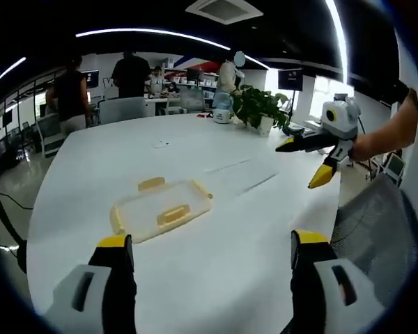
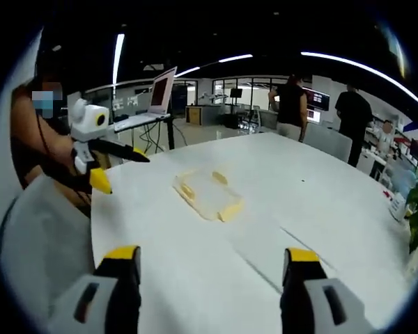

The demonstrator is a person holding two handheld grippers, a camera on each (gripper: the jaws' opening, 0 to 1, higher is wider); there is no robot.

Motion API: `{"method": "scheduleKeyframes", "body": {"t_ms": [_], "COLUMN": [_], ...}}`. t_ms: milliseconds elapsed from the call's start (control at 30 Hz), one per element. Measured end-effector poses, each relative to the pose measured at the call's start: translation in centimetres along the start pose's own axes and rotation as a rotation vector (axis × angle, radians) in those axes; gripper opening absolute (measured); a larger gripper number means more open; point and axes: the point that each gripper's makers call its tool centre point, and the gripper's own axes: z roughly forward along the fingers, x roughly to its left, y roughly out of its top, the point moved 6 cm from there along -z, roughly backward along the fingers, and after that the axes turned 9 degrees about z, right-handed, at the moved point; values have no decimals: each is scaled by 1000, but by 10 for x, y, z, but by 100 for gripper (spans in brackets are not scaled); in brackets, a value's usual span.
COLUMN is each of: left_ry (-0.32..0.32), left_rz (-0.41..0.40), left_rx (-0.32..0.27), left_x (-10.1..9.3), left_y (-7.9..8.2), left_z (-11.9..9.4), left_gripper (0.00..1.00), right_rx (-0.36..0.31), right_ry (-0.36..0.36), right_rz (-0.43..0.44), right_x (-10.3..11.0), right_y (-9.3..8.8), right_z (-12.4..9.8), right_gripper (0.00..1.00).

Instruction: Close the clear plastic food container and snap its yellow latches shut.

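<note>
A flat clear plastic container point(image 1: 160, 209) with yellow latches lies on the white table point(image 1: 230, 285), ahead of and slightly left of my left gripper point(image 1: 212, 243), whose yellow-tipped jaws stand wide apart with nothing between them. My right gripper point(image 1: 303, 161) hovers open above the table's right side, held by a hand. In the right gripper view the container point(image 2: 207, 195) lies mid-table, well beyond my open right gripper point(image 2: 212, 256). My left gripper point(image 2: 120, 170) hangs open at the left. Whether the lid is seated I cannot tell; the latches stick outward.
A potted plant point(image 1: 258, 108) and a bottle point(image 1: 221, 111) stand at the table's far end. A grey mesh chair point(image 1: 376, 223) sits at the near right edge. People stand behind the table point(image 1: 131, 73). A laptop on a stand point(image 2: 160, 90) is beyond the table.
</note>
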Motion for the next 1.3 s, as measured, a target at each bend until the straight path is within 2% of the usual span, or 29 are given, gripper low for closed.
{"method": "scheduleKeyframes", "body": {"t_ms": [633,1300], "left_ry": [-8,-16], "left_rz": [24,49], "left_rx": [29,59], "left_x": [22,44], "left_y": [-1,-6], "left_z": [9,14], "left_gripper": [90,89], "right_rx": [28,49], "right_ry": [41,84], "right_rz": [-65,-97], "right_x": [-9,-19], "right_y": [19,37], "right_z": [25,48], "right_gripper": [82,82]}}
